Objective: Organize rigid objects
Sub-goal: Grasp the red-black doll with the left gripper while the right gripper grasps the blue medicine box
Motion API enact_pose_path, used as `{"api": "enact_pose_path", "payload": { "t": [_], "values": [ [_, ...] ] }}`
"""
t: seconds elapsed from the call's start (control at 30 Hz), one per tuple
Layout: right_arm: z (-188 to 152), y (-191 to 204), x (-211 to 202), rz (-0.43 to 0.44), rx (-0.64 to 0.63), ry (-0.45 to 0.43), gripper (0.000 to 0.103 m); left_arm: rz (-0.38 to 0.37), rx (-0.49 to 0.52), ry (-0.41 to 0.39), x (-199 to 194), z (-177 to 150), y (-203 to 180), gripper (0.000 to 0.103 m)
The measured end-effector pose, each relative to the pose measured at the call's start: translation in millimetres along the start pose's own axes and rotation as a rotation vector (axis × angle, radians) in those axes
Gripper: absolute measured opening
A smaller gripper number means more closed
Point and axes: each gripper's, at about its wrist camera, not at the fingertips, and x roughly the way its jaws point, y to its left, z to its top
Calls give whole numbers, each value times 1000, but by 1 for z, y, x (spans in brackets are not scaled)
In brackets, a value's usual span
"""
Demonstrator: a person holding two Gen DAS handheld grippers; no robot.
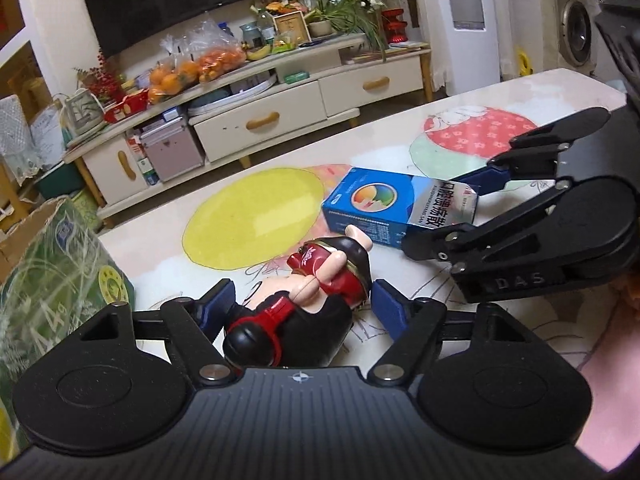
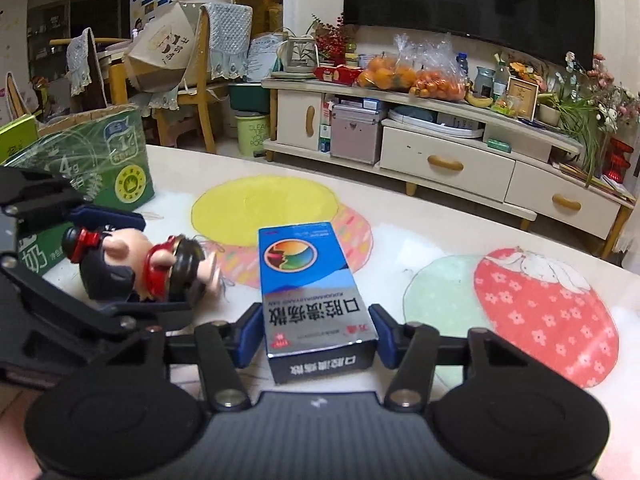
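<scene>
A small toy figure [image 1: 320, 280] in black and red lies on its side on the patterned table [image 1: 256, 216]. My left gripper [image 1: 302, 308] straddles it, blue pads close on either side with a slim gap at the right pad, so it is open. A blue medicine box [image 2: 304, 264] lies flat to the right of the toy figure [image 2: 184, 264]. My right gripper [image 2: 316, 336] is shut on the box's near end, both pads against its sides. In the left wrist view the right gripper [image 1: 440, 216] reaches in from the right onto the medicine box [image 1: 372, 208].
A green carton [image 1: 60, 280] stands at the table's left edge, also the green carton [image 2: 100, 160] behind the left gripper [image 2: 132, 264]. Beyond the table [image 2: 520, 300] a cluttered TV cabinet [image 2: 440, 160] lines the wall, with chairs [image 2: 192, 80] further left.
</scene>
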Motion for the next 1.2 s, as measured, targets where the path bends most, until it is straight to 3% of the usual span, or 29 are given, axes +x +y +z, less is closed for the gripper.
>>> {"api": "enact_pose_path", "payload": {
  "t": [0.27,0.3,0.53,0.87,1.2],
  "values": [
    [-7,4,-12,-44,1,-21,52,58,-99,10,-4,3,-4,89],
    [-8,4,-15,-51,7,-25,51,68,-111,12,-6,4,-4,82],
    [-22,5,-36,-97,74,-39,50,86,-180,40,-15,2,-2,82],
    [-40,25,-62,-119,103,-31,50,33,-265,72,-25,1,0,82],
    [-55,35,-94,-145,171,-25,50,-12,-307,42,-49,1,0,82]
  ]
}}
